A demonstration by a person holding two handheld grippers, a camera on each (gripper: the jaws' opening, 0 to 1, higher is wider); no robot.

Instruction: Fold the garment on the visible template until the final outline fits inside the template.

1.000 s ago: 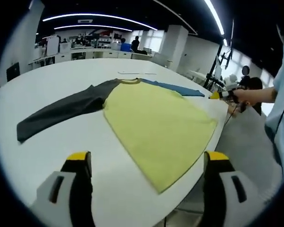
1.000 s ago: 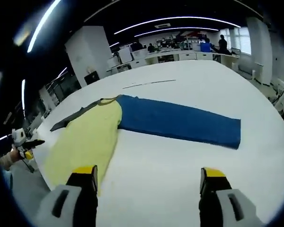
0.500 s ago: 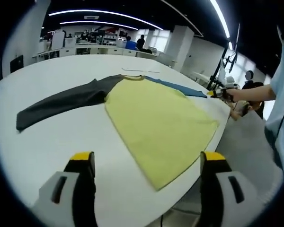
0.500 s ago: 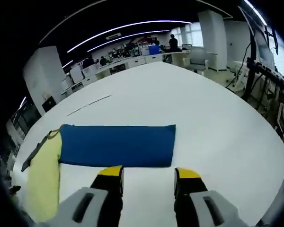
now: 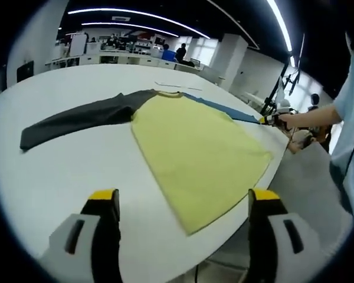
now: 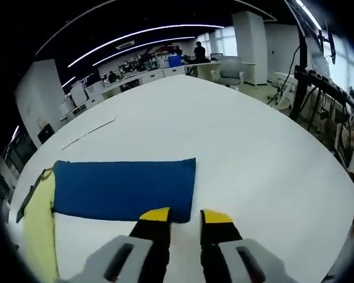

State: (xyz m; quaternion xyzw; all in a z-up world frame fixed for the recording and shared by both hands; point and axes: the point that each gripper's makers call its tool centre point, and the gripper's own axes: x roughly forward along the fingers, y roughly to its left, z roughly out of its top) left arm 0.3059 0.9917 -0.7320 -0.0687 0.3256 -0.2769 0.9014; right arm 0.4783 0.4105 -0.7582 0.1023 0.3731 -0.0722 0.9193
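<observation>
A long-sleeved shirt lies flat on the white table (image 5: 65, 171). It has a yellow body (image 5: 194, 141), a grey sleeve (image 5: 76, 118) stretched to the left and a blue sleeve (image 5: 224, 109) on the far side. My left gripper (image 5: 183, 197) hovers open and wide over the table, just short of the yellow hem. In the right gripper view the blue sleeve (image 6: 121, 190) lies straight. My right gripper (image 6: 186, 215) sits at its cuff corner, jaws narrowed with a gap still between them. The right gripper (image 5: 270, 119) also appears in the left gripper view, held by a hand.
A thin dark line (image 6: 88, 126) is marked on the table beyond the shirt. The table's edge (image 5: 265, 177) runs close to the yellow hem. A person (image 5: 351, 118) stands at the right. Desks and chairs (image 6: 224, 71) fill the far room.
My right gripper's jaws have narrowed and come up closer to the blue cuff. The left gripper stays open, its view shifted only slightly.
</observation>
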